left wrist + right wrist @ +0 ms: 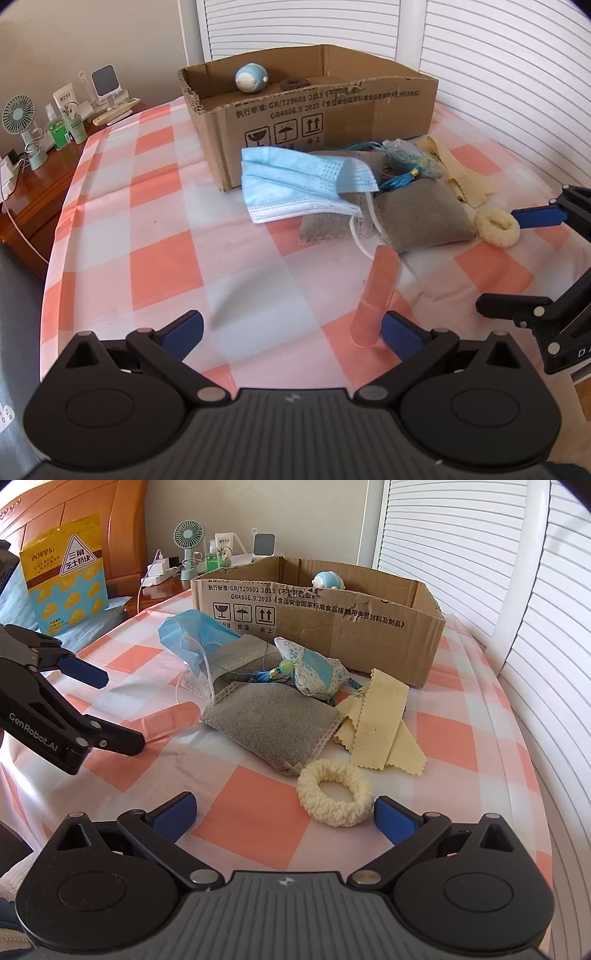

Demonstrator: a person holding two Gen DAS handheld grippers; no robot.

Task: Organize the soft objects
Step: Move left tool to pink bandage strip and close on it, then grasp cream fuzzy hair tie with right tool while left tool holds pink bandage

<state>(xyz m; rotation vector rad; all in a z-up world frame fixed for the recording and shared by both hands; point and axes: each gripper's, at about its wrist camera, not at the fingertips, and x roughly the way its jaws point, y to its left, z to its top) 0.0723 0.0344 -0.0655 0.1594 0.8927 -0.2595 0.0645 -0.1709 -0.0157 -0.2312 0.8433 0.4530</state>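
A: From the left wrist, the left gripper (291, 334) is spread wide and empty above the checked bed (122, 229). The pink bandage (376, 295) lies just beside its right finger; the face mask (299, 181) sits near the cardboard box (314, 122).

B: From the right wrist, the right gripper (283, 814) is equally wide and empty, the cream scrunchie (334, 792) just ahead. I'd centre over its ring, pinch one side, then lift towards the box.
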